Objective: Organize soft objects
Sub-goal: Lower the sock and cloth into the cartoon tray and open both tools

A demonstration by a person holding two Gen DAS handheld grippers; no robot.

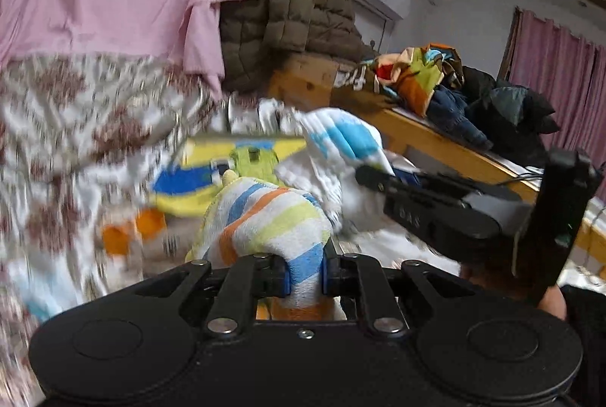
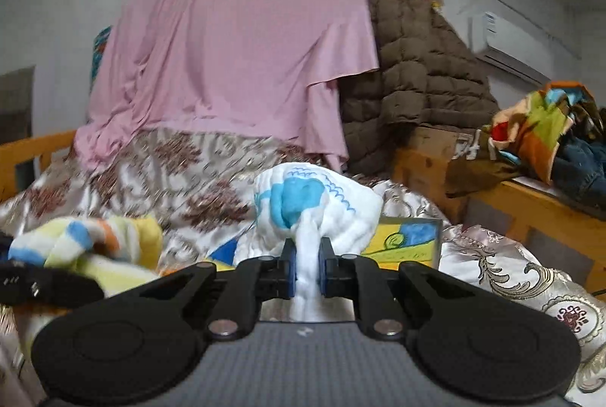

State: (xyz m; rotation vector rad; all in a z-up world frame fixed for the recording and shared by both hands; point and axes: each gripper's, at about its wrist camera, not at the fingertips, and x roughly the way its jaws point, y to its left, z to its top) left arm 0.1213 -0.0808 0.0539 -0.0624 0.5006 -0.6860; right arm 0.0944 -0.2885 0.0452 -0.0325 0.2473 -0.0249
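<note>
My left gripper (image 1: 305, 274) is shut on a striped towel (image 1: 265, 217) with blue, orange, yellow-green and white bands, held up above the bed. My right gripper (image 2: 306, 272) is shut on a white cloth with a blue print (image 2: 314, 202), bunched above its fingers. In the left wrist view the white cloth (image 1: 341, 138) hangs to the right, with the right gripper (image 1: 367, 176) clamped on it. In the right wrist view the striped towel (image 2: 87, 240) shows at the far left, above the dark body of the left gripper.
A patterned satin bedspread (image 2: 181, 176) covers the bed. A yellow and blue picture board (image 2: 405, 240) lies on it. A pink sheet (image 2: 235, 47) and brown quilted jacket (image 2: 416, 73) hang behind. Clothes pile (image 2: 549, 134) on a wooden shelf (image 2: 530, 210) at the right.
</note>
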